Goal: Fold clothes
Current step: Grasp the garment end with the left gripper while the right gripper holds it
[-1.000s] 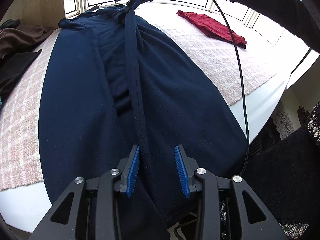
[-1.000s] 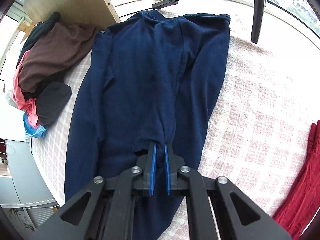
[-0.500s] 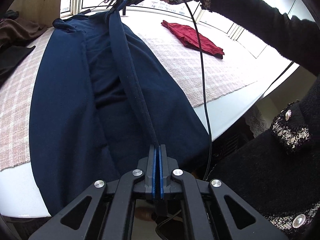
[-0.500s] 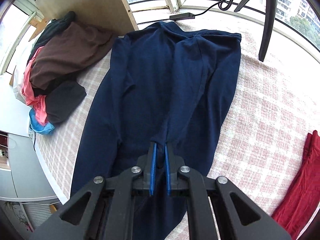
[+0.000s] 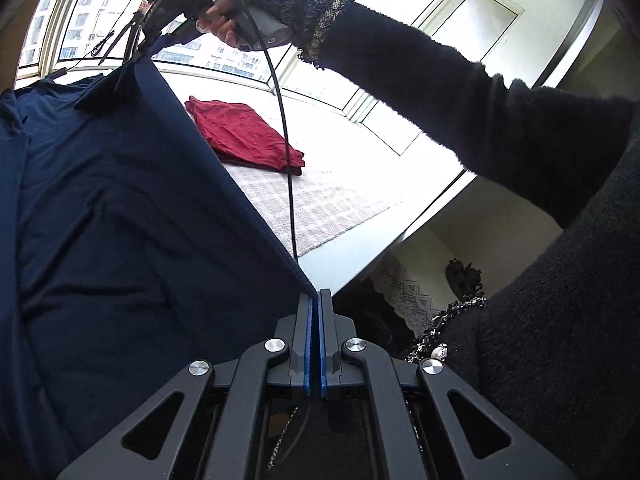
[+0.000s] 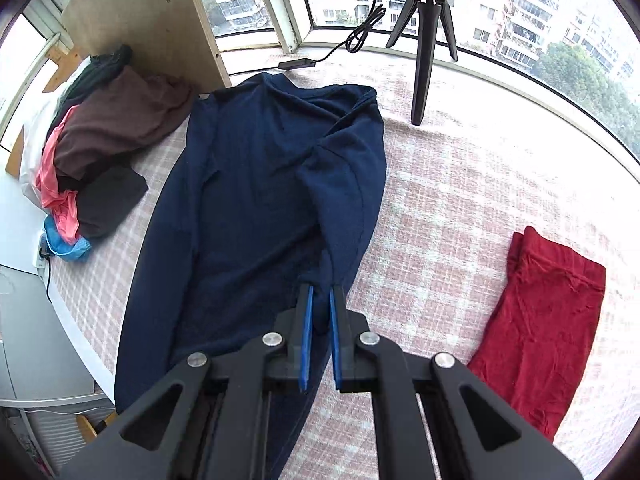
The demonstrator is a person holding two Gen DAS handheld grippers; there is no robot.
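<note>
**Desk:** While both grippers pinch the navy garment (image 6: 248,216), where does it lie?

**Photographer:** Spread lengthwise on the pink checked cloth (image 6: 440,208) that covers the table by the bay window, collar end toward the glass. One long edge is lifted off the rest, stretched taut between the two tools.

**Desk:** State of the left gripper (image 5: 319,300)?

**Photographer:** Its blue pads are pressed together, with the navy edge running into their tips. The jaws have just been closing onto that edge.

**Desk:** And the right gripper (image 6: 321,300)?

**Photographer:** Nearly closed, a bunched fold of the navy fabric clamped between the blue pads. From the left wrist view it shows high against the window, in the right hand (image 5: 240,20) of a person in a dark knitted sleeve (image 5: 460,92), a black cable (image 5: 286,152) hanging down from it.

**Desk:** Anything else around the navy garment?

**Photographer:** A folded red garment (image 6: 548,320) lies well apart on one side of it, on the same cloth. On the opposite side sits a heap of clothes (image 6: 100,148), brown, black, pink and blue. Beyond the collar end, a small black tripod (image 6: 424,40) stands near the window.
</note>
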